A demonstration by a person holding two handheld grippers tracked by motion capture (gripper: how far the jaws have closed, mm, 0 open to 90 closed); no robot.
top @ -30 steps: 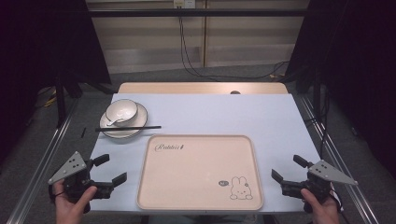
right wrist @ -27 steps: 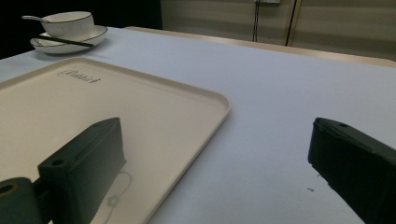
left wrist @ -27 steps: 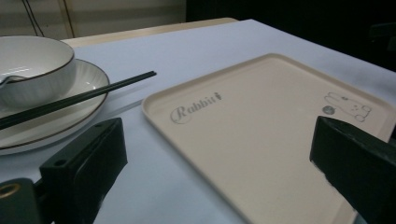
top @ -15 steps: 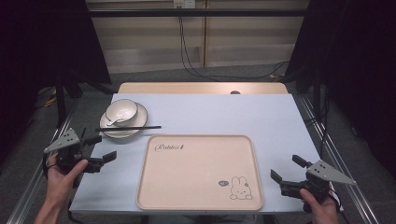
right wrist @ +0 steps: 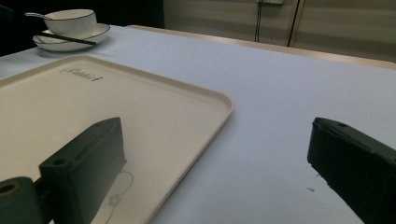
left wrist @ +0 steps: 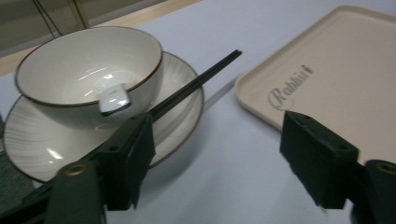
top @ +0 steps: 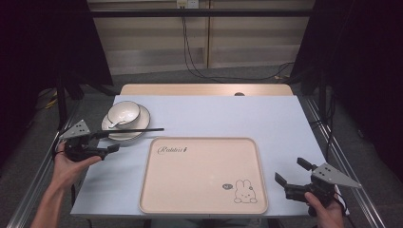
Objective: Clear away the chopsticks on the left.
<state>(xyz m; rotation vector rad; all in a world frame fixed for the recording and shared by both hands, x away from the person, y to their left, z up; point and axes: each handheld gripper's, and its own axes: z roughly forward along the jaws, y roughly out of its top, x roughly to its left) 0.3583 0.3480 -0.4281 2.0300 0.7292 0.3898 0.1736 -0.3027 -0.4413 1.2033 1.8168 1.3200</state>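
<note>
Black claws (top: 110, 142) (top: 291, 172) topped by grey three-cornered plates, bare forearms

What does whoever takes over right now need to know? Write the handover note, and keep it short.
Left gripper: open, jaws just been closing, beside the plate; the chopsticks' near end meets one jaw, no grip yet.
Right gripper: open, holding nothing, at the tray's right edge.
Things: bowl with a spoon in it stands on the plate; the chopsticks lie across the plate's rim, pointing towards the tray, which has nothing on it.
Done: nothing picked up.
Left: probably close on the chopsticks and lift them, then likely the dishes onto the tray.
</note>
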